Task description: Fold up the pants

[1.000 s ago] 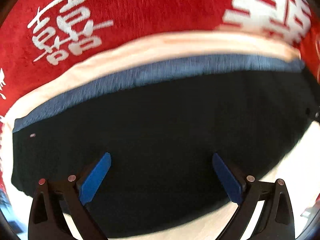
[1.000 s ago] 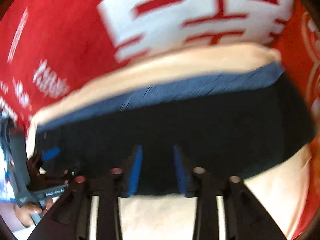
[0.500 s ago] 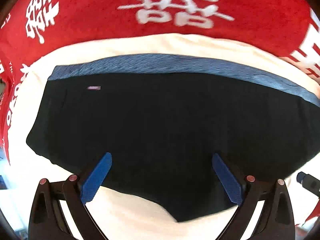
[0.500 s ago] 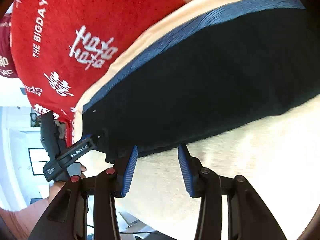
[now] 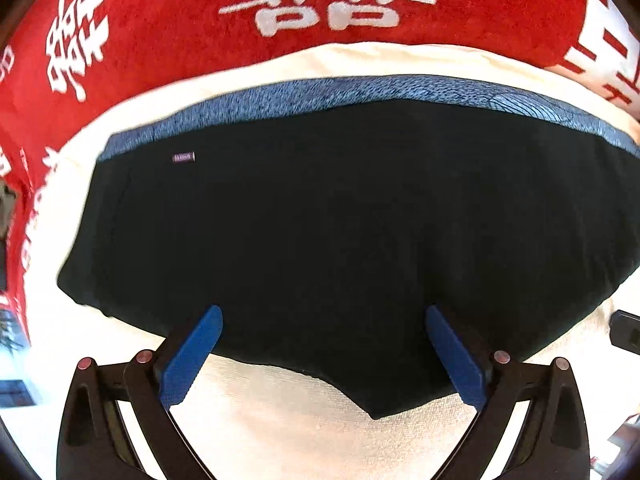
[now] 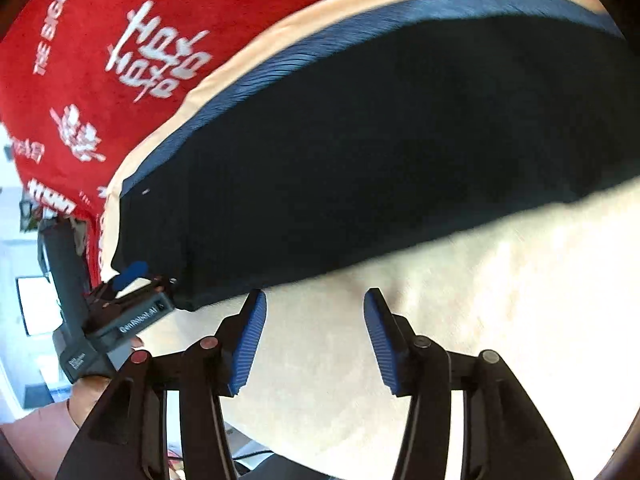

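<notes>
Black pants [image 5: 320, 208] with a blue waistband [image 5: 360, 92] lie flat on a cream cloth [image 5: 280, 420]. My left gripper [image 5: 322, 320] hovers wide open over their near edge, nothing between its blue pads. In the right wrist view the pants [image 6: 380, 152] stretch across the upper half. My right gripper [image 6: 314, 304] is over the cream cloth [image 6: 480, 320] just below the pants' near edge; its jaws are opening with nothing between them. The left gripper [image 6: 152, 276] shows there at the pants' left corner, held by a hand [image 6: 88, 396].
A red blanket [image 5: 180, 24] with white characters lies beyond the cream cloth and also fills the upper left of the right wrist view [image 6: 100, 80]. A dark piece of the right gripper [image 5: 626, 332] pokes in at the right edge. Room floor and furniture show at far left [image 6: 24, 300].
My left gripper has slid toward the pants' left end, still open. My right gripper has backed off the pants onto the cream cloth, and its jaws have spread wider.
</notes>
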`<state>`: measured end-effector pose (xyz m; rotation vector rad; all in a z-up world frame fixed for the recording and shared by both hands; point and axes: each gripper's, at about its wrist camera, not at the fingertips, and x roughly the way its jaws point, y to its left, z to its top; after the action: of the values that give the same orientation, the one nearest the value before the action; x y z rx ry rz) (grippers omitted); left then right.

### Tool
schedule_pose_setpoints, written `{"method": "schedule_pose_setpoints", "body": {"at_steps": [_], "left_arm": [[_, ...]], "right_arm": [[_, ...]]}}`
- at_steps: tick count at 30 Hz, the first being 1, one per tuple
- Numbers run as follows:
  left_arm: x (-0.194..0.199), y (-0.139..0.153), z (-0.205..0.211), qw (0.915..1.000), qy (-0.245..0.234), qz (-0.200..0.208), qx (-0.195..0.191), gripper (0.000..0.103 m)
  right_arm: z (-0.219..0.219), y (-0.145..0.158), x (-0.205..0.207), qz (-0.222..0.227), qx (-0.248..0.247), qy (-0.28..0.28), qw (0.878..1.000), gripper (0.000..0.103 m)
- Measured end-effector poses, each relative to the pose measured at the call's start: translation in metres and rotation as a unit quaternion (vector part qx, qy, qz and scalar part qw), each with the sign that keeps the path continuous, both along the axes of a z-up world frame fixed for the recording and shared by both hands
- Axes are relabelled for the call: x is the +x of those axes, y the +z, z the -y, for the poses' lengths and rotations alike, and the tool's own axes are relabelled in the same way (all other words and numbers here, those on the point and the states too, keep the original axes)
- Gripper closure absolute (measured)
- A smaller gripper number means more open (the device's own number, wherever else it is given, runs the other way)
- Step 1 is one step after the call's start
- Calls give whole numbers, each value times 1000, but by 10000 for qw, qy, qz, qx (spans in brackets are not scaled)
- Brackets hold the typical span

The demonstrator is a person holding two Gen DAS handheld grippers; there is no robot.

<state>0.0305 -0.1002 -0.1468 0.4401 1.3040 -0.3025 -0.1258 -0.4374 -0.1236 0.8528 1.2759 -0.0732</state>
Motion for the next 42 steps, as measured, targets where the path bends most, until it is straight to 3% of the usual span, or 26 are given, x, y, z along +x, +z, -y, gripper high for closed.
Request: {"method": "schedule_pose_setpoints", "body": {"at_steps": [6,15,26,42], "left_arm": [[-7,18,11,9997,-174,-101,-99,1],[-43,33,71,9979,-607,-220,-110,1],[-47,22,144,9949,-958,-284,-148,1],[-69,16,210,9909,-1275,-429,-75,1]], "right_arm": [[23,-8,-38,-140,196,-427,9988,43],[48,-10,-64,-101,486,-939,9943,40],[90,-9,-96,-41,581,-1479,9873,38],[118,-10,-121,103,728,-1821,9805,38]]}}
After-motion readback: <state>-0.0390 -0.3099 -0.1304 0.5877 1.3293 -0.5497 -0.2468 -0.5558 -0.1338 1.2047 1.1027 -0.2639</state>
